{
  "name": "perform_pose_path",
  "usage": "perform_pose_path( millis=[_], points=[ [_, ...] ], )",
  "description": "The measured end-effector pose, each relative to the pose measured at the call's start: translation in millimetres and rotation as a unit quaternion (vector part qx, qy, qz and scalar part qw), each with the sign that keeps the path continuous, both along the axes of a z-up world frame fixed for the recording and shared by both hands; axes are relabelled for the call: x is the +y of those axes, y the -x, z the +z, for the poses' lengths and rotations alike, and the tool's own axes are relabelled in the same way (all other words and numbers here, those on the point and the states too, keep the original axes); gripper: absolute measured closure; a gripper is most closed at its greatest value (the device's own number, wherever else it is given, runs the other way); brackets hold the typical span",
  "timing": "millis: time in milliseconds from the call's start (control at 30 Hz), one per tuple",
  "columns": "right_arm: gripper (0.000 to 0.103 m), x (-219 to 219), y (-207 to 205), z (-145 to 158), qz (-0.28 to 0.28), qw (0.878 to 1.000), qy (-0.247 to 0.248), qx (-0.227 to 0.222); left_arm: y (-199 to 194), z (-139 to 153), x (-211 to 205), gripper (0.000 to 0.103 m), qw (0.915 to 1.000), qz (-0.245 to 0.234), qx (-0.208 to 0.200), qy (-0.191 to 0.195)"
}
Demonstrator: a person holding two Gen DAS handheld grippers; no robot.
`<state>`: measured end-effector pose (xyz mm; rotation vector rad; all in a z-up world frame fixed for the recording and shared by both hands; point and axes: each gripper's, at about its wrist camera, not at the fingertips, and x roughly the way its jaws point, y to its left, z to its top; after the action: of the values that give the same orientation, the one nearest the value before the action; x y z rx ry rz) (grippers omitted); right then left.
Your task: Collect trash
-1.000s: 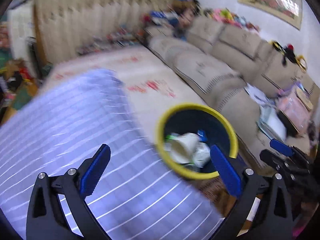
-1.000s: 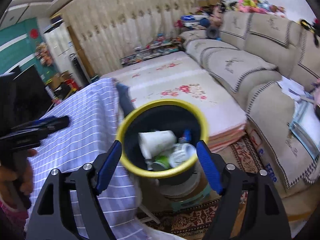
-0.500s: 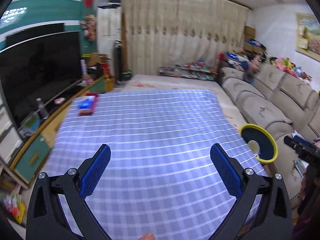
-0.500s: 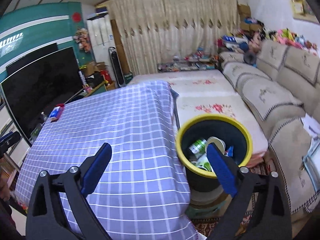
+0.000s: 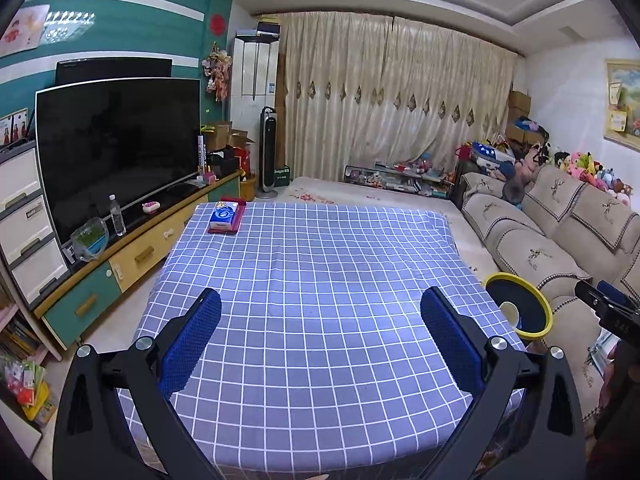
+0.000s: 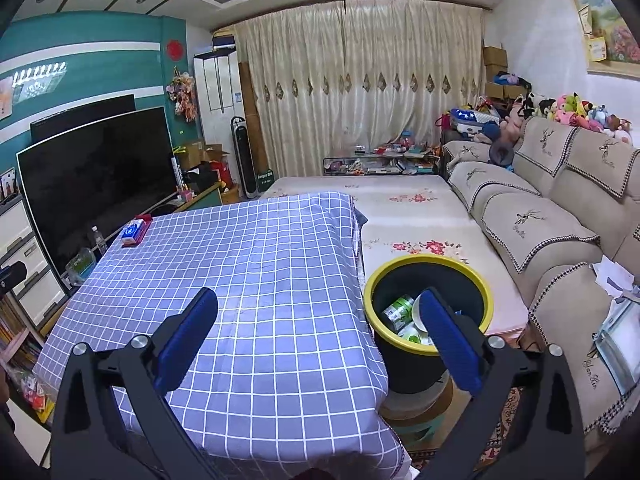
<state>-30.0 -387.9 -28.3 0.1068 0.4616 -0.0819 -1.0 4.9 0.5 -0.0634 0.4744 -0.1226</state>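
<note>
From the left wrist view, my left gripper (image 5: 320, 336) has swung away from the bin (image 5: 518, 306), which a second ago filled the middle of the picture. Now the bin sits small at the right edge of the worktop (image 5: 320, 264), with a white cup just visible inside it. The jaws are released, nothing is between them. On the worktop I see only a blue packet on a red tray (image 5: 225, 219) at the far left corner.

From the right wrist view, my right gripper (image 6: 320, 336) has pulled back from the bin (image 6: 428, 312) too; its jaws are opening to their widest and carry nothing. The trash (image 6: 400, 312), a green can and white cups, lies inside the bin, near right beside the worktop (image 6: 240, 280).

I judge the drop is done and the collecting is nearly finished.
</note>
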Motion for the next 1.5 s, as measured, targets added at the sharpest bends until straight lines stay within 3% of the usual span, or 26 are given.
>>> perform_pose_path(
  millis=[1500],
  points=[
    [0.007, -2, -8, -1, 0.003, 1.000, -0.003, 0.006, -14, -7, -12, 0.005, 0.9998, 0.000, 0.022, -0.003]
  ],
)
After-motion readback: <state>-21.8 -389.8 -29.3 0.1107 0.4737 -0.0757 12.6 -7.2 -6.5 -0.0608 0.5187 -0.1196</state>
